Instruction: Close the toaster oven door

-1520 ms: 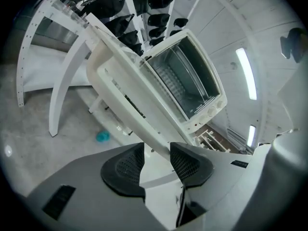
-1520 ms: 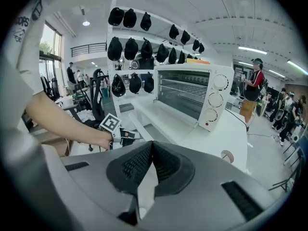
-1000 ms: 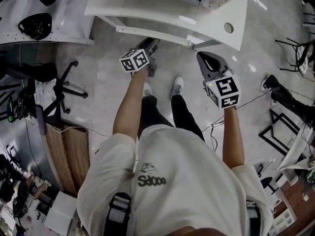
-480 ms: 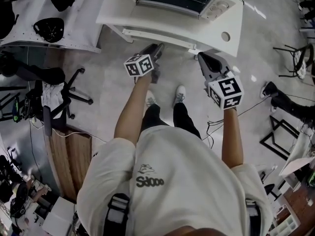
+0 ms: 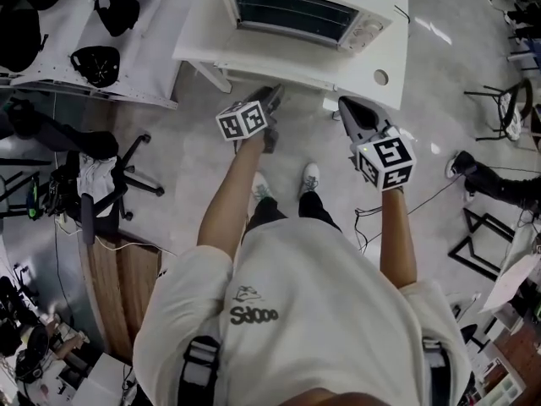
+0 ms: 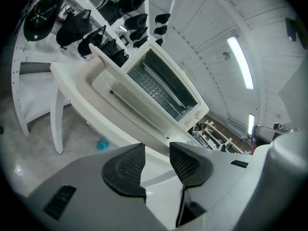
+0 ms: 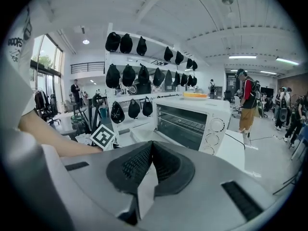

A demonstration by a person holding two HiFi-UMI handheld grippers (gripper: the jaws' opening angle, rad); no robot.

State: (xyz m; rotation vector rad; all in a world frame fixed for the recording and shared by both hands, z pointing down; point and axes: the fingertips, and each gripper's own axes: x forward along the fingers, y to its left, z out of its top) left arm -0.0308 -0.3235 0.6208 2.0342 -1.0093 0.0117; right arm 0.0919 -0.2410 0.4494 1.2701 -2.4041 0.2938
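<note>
Left gripper point(image 5: 269, 100): jaws apart, empty. Right gripper point(image 5: 348, 106): pads together, empty. Both tips sit just short of the table point(image 5: 385, 53) edge. Toaster oven point(image 5: 313, 2) stands straight ahead on it, door point(image 6: 126, 96) dropped open toward the person, long axis left-right. Left gripper fronts the door, right fronts the knob end. A second ago the oven barely showed in the head view; both grippers are nearer now.

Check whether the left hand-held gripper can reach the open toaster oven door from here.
Probably yes: the left hand-held gripper, jaws apart and empty, points at the dropped toaster oven door with nothing in between.
</note>
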